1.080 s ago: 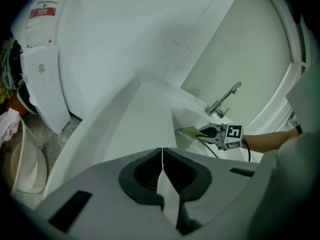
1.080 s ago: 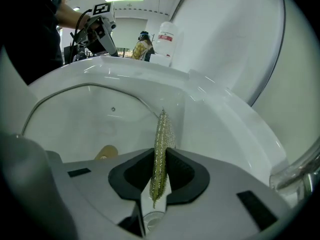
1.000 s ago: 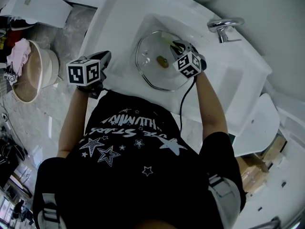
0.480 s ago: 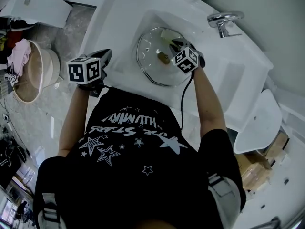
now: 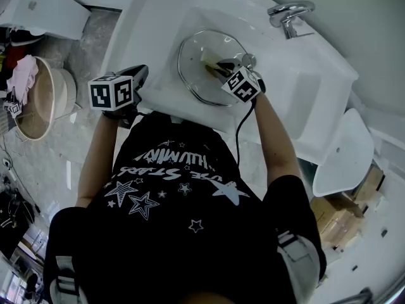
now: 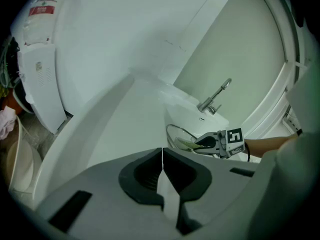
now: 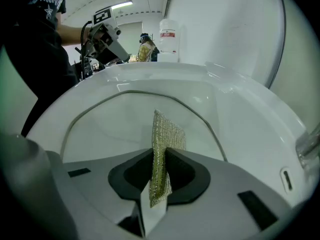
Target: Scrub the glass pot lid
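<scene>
Right tongs (image 7: 161, 159): clamped on pad (image 7: 167, 131), pad down on lid (image 5: 193, 75) in sink (image 5: 297, 94).
Left tongs (image 6: 162, 166): closed, empty, at surface's (image 5: 152, 18) near-left edge.

A white washbasin (image 5: 316, 87) is set into a white counter (image 5: 142, 18), and a chrome tap (image 5: 288, 14) is mounted at its far edge. Grey marbled floor (image 5: 85, 43) is seen to the left in the head view, where a round pale tub (image 5: 63, 90) is stood with a pink cloth (image 5: 22, 71) laid over its rim. Cardboard boxes (image 5: 345, 217) are seen at the lower right. In the left gripper view a white wall unit (image 6: 42, 69) bearing a red label is seen at the left, and a pale green wall (image 6: 240, 49) behind the tap. In the right gripper view a ceiling strip light (image 7: 121, 5) is lit, and a white bottle (image 7: 169, 39) is stood beyond the basin's rim.
</scene>
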{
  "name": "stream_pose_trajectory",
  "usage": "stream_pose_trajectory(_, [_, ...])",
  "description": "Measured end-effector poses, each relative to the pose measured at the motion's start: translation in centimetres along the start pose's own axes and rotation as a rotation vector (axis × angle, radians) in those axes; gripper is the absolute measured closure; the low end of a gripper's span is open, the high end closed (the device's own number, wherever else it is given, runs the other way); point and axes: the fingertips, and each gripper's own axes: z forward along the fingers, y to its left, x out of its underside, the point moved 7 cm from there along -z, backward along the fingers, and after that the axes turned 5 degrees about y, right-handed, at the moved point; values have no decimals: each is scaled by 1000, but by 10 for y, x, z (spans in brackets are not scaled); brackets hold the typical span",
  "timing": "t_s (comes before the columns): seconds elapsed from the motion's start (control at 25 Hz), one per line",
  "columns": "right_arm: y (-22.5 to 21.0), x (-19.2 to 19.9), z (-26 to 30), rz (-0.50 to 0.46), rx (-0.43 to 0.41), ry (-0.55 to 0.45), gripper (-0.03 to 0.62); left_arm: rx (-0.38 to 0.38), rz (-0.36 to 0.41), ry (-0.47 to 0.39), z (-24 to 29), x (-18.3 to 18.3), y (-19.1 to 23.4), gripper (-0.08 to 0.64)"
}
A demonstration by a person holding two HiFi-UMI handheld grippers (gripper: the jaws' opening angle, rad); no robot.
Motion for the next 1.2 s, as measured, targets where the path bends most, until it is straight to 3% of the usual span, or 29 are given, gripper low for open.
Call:
stream_pose_trajectory(0.32, [23,-8,-15,26,-56,-34,523,20,8,-8,-5,9,-8,547])
stream_pose_trajectory(0.64, [43,-13,-28,69,-175,-67,523,32,16,-12,-6,13,-14,546])
stream_pose_trajectory(1.2, [60,-23,-53,230,-471,-115,520,46,22,-16,-9,14,-13,546])
